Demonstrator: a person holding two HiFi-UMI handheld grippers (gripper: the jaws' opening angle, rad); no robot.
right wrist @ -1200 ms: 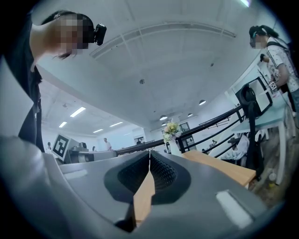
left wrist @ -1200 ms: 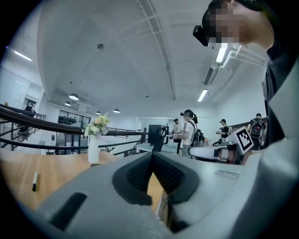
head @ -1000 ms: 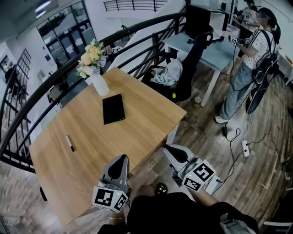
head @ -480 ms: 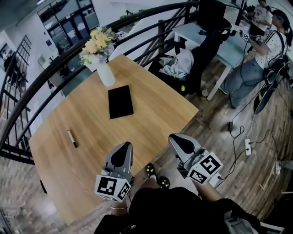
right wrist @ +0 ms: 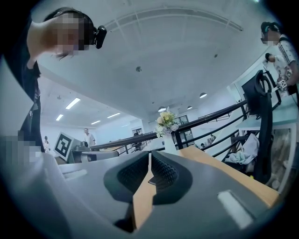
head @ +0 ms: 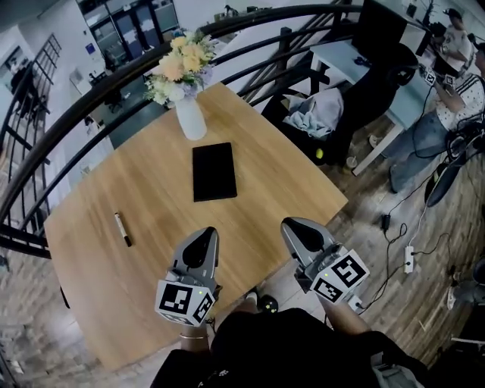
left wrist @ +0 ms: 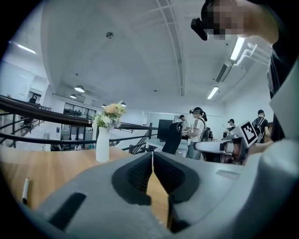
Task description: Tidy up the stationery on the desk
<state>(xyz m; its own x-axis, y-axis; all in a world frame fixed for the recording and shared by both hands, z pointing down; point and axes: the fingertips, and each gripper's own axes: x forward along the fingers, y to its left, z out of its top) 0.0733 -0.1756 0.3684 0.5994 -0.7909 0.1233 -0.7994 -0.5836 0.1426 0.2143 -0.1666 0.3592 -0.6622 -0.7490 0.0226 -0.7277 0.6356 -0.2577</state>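
Two empty claws with jaws together, left gripper [head: 204, 234] and right gripper [head: 292, 226], have come slightly forward over the desk [head: 280, 189].
Pen [head: 122, 229] at middle left and notebook [head: 213, 172] at upper centre lie untouched; tidying hasn't started.

A wooden table [head: 151, 189] stands beside a curved black railing [head: 250, 19] on a plank floor [head: 424, 288]. Far right, a black office chair [head: 379, 68] stands by a pale desk [head: 341, 53]. Strip lights [left wrist: 237, 48] line the white ceiling.
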